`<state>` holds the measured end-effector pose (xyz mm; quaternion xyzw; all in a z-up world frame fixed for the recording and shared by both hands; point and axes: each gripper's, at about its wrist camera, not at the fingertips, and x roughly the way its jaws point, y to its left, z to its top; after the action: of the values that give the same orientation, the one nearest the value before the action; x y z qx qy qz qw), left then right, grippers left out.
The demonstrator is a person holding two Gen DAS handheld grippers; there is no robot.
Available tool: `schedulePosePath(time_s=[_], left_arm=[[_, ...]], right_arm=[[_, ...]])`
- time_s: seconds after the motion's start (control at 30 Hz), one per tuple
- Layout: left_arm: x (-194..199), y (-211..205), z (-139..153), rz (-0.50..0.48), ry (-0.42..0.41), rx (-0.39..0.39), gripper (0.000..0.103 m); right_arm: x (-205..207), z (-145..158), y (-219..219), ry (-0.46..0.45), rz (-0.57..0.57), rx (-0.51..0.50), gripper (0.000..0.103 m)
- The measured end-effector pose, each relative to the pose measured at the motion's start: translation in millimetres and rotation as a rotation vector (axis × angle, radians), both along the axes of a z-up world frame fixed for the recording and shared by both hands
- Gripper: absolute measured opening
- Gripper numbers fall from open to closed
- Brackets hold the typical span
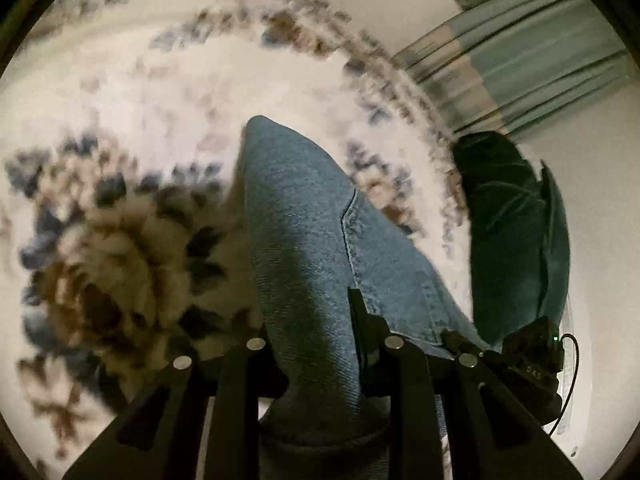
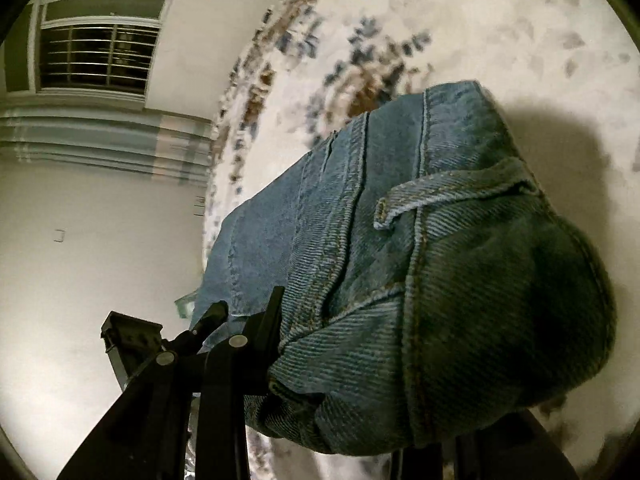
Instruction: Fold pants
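1. So, the jeans are held up off the rug by both grippers, with the denim draped away from each camera towards the floor.

2. The left gripper is clamped on a fold of denim; the fabric is seen pinched between the two black fingers, and a stitched seam runs up the cloth just beyond them.

3. The right gripper is closed on the waistband end, with a belt loop sitting just past the grip. Only one finger is really visible there, since the other is buried under the bunched denim, but the cloth is clearly being carried by it.

4. The step in hand is judged to be the lift-and-carry before a fold gets laid down. Nothing is flat on the rug yet, so the task is probably early to middle.

5. To do it well, both grips should be kept level and pulled gently apart so that slack is taken out before lowering.

6. The hanging end should be let down onto the rug first, then the rest laid over it, so edges get lined up.

7. The bunching at the waistband could cause a lumpy fold, so it is best smoothed out once the denim is down.

8. A window and a striped curtain are seen off to the side, well clear.
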<state>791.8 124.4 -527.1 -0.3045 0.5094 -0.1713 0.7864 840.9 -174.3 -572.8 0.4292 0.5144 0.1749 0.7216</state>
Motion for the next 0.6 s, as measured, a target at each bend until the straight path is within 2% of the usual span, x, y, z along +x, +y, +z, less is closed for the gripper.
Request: schedulePosePath(time_s=[0.03, 0.13, 0.2, 0.23, 0.27, 0.43, 0.5, 0.53, 0.57, 0.6], left_arm=[[0, 2, -11, 0.000, 0.029, -0.009, 0.021], [-10, 11, -34, 0.003, 0.122, -0.009, 0.034], [-23, 18, -37, 0.011, 0.136, -0.016, 0.040], [-28, 21, -35, 0.012, 0.132, -0.002, 0.041], [-35, 22, -30, 0.012, 0.125, 0.022, 0.043], [-58, 18, -1, 0.030, 0.094, 0.213, 0.043], [-65, 14, 13, 0.034, 0.074, 0.323, 0.041], [-68, 11, 21, 0.036, 0.057, 0.383, 0.041], [-72, 5, 32, 0.035, 0.043, 0.454, 0.042], [-76, -2, 39, 0.028, 0.032, 0.514, 0.046]], right_arm=[[3, -9, 2, 0.007, 0.011, -0.015, 0.035], [6, -29, 13, 0.050, 0.093, -0.097, 0.048], [-3, -38, 14, 0.092, 0.130, -0.155, 0.052], [-5, -41, 12, 0.100, 0.130, -0.161, 0.057], [-8, -41, 9, 0.108, 0.123, -0.173, 0.056], [-18, -25, 0, 0.099, 0.094, -0.266, 0.060], [-21, -9, 7, 0.094, 0.100, -0.372, 0.064], [-25, 0, 10, 0.087, 0.106, -0.428, 0.072], [-28, 14, 19, 0.066, 0.116, -0.539, 0.083], [-31, 25, 26, 0.042, 0.119, -0.605, 0.090]])
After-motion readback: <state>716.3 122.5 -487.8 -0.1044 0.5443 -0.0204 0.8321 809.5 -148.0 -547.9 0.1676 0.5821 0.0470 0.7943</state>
